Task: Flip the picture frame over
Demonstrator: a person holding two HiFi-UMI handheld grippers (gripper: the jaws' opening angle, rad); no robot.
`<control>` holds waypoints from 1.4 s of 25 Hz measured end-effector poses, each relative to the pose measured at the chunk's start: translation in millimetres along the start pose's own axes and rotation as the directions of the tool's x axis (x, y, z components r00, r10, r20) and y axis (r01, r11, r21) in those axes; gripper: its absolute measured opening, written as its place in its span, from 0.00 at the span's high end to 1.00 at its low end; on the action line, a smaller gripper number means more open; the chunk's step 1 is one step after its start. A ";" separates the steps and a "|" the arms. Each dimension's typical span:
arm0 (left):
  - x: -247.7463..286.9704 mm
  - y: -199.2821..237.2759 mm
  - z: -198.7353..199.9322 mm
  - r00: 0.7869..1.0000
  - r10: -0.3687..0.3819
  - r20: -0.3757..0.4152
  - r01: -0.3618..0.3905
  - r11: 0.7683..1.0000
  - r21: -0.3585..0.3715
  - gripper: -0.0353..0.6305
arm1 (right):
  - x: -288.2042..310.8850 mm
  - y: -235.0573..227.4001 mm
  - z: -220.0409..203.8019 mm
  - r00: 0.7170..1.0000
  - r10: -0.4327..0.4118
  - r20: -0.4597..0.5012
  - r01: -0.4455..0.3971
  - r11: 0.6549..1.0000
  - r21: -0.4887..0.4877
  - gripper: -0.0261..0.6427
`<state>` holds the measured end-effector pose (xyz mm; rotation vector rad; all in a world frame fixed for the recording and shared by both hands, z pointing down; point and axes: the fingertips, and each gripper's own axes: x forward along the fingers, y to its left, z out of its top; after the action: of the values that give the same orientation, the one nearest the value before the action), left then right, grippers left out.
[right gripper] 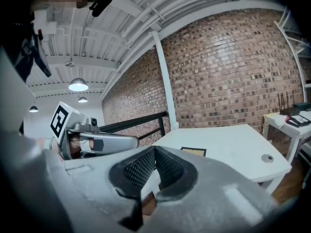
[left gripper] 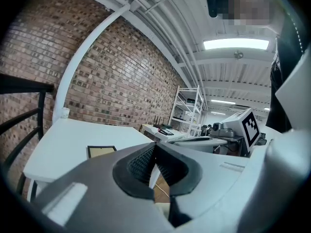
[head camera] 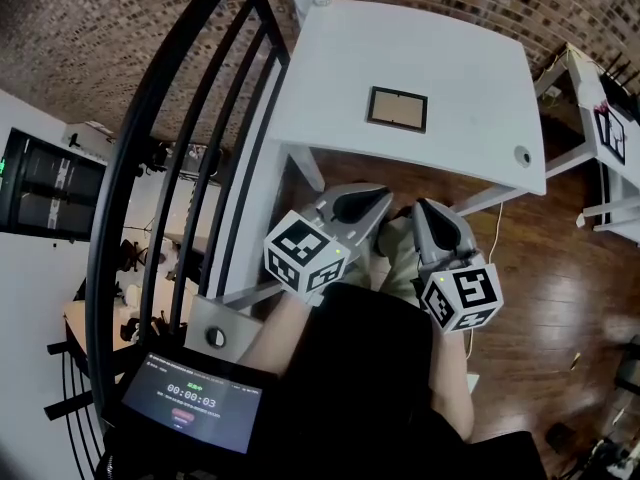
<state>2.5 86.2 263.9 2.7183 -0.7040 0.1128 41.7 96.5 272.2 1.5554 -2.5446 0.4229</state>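
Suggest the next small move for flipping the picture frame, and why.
Probably reach the right tongs forward toward the near edge of the picture frame, opening them on the way. The frame lies flat on the white table, untouched, while these and the left tongs are shut, empty and held short of the table.

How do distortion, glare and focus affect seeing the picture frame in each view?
Head view: heavy fisheye curves the table, yet the picture frame is sharp and evenly lit. Left gripper view: the ceiling light blows out; the frame is small at lower left. Right gripper view: dark vignetted corners; the frame is small but legible.
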 end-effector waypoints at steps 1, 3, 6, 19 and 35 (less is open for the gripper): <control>0.7 0.2 -1.2 1.000 0.000 -0.001 0.000 1.000 -0.002 0.92 | 0.3 -0.8 -1.6 1.000 0.000 -0.002 0.000 1.000 0.002 0.97; 2.4 0.4 -3.5 1.000 0.000 -0.004 0.000 1.000 -0.007 0.92 | 0.6 -2.6 -4.1 1.000 0.001 -0.007 -0.001 1.000 0.005 0.97; 3.7 2.8 -6.7 1.000 0.002 -0.007 -0.002 1.000 -0.016 0.92 | 2.8 -3.6 -6.7 1.000 0.004 -0.016 -0.003 1.000 0.007 0.97; 8.3 17.9 -23.2 0.999 0.007 -0.036 -0.009 0.998 -0.056 0.92 | 16.1 -9.9 -24.6 0.998 0.008 -0.065 -0.006 0.999 0.032 0.97; 22.5 35.3 -53.7 0.995 0.013 -0.102 -0.023 0.994 -0.104 0.92 | 35.4 -25.0 -54.0 0.991 0.019 -0.131 -0.007 0.996 0.090 0.97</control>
<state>5.4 64.7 328.5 2.5865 -0.6852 0.2108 45.6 72.0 336.9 1.4865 -2.4689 0.6273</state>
